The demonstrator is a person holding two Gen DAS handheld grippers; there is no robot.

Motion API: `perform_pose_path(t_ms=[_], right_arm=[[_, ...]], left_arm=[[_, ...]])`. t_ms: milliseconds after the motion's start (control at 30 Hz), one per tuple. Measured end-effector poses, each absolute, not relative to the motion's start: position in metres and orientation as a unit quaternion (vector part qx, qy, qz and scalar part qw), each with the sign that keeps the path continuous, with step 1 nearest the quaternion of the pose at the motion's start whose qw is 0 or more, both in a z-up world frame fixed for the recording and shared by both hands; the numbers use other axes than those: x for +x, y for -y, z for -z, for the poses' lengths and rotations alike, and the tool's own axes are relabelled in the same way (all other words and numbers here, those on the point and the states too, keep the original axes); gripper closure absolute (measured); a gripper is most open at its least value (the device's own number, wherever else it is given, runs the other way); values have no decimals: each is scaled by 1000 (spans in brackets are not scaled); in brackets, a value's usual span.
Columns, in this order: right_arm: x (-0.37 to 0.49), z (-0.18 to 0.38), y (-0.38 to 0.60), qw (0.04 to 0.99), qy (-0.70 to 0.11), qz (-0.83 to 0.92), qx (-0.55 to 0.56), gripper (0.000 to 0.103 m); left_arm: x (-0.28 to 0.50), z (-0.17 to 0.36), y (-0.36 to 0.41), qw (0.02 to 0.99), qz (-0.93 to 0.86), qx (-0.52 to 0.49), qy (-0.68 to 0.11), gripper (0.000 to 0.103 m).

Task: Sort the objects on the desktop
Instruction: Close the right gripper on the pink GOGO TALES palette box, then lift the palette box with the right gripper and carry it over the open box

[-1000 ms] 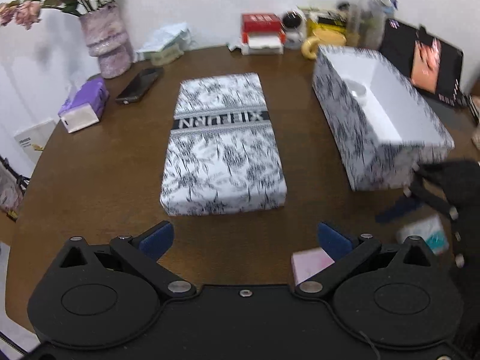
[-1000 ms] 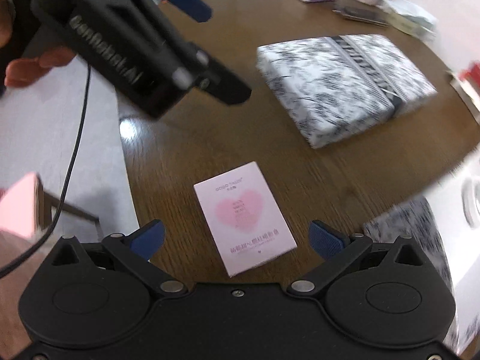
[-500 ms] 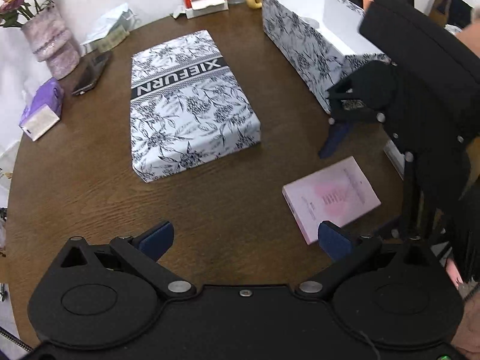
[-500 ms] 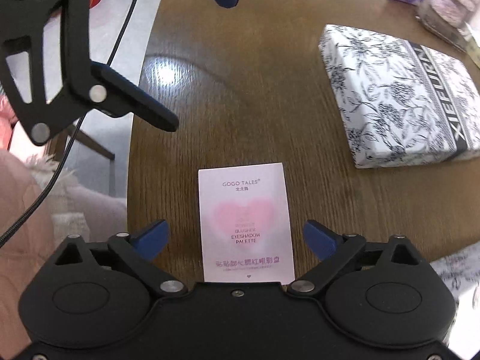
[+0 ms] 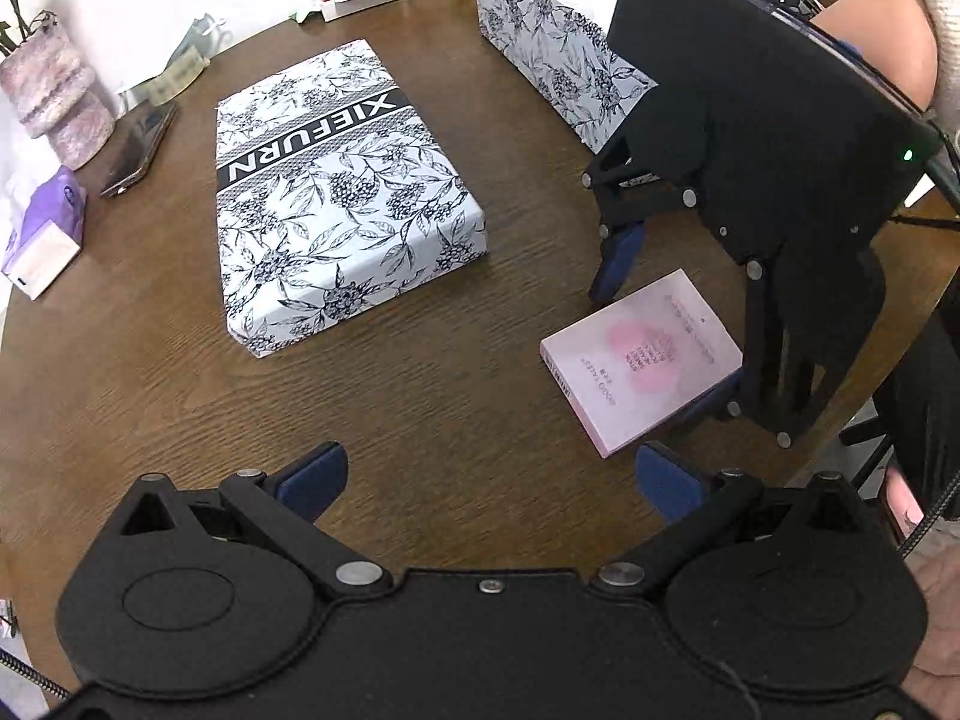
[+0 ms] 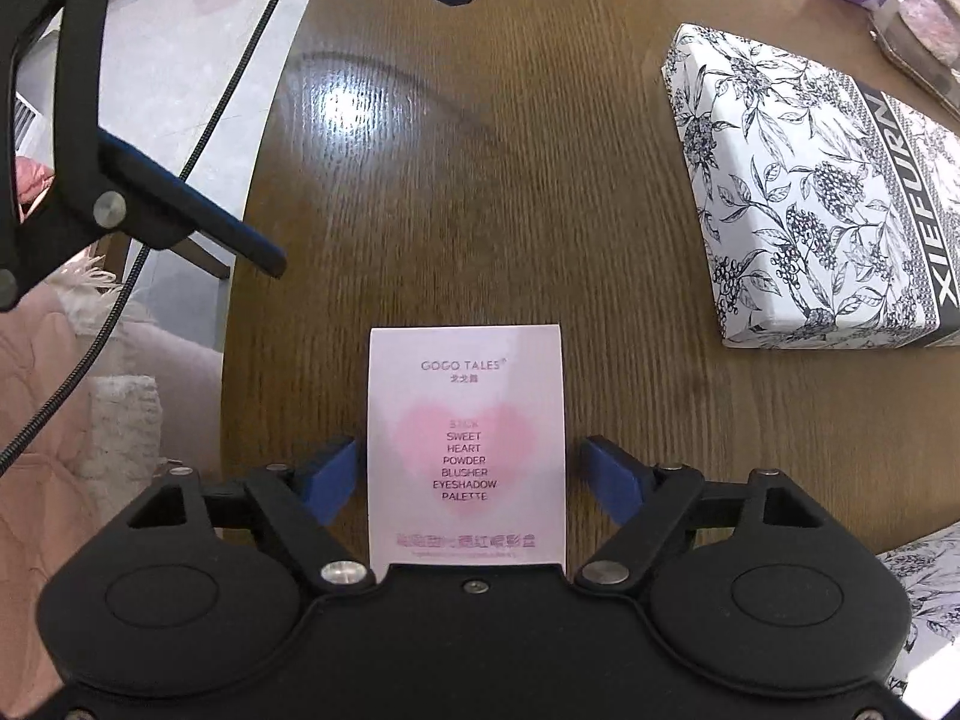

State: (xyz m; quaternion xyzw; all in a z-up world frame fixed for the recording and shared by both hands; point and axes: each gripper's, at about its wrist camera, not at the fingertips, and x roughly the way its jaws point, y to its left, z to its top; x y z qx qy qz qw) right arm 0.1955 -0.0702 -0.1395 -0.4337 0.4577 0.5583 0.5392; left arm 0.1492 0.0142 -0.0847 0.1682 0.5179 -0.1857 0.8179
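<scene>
Two tongs over a wooden surface [image 5: 150,396], both spread wide.
Right tongs [image 6: 465,474] straddle the pink palette box [image 6: 467,438] lying flat at lower centre, blue pads apart from its sides; left tongs [image 5: 489,480] hang empty; beyond, the floral lid [image 5: 336,198] and open floral box [image 5: 552,54].

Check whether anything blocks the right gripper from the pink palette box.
Nothing visible does. The right gripper is open with its fingers on either side of the pink palette box, which lies flat on the table.

Open floral box [image 5: 540,30] — interior hidden behind right gripper [image 5: 666,324], top cropped.
</scene>
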Motion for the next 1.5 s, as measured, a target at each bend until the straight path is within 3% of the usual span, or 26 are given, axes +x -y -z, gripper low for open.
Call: perform_pose_path(t_ms=[367,467,933,1500], right_arm=[[192,135,75,531,-449,-555,-457,21],[192,131,78,531,-445,-560,-455,32],[190,126,80,525,-437,-561,-467,34],[197,27,102,562,-408,-556,-456,34]], left_arm=[[154,90,-18,813,187,165,-526,0],[154,90,-21,813,189,163,-527,0],[154,84,-31,813,186,152,-531,0],[176,38,0,802,233,211,-508,0]])
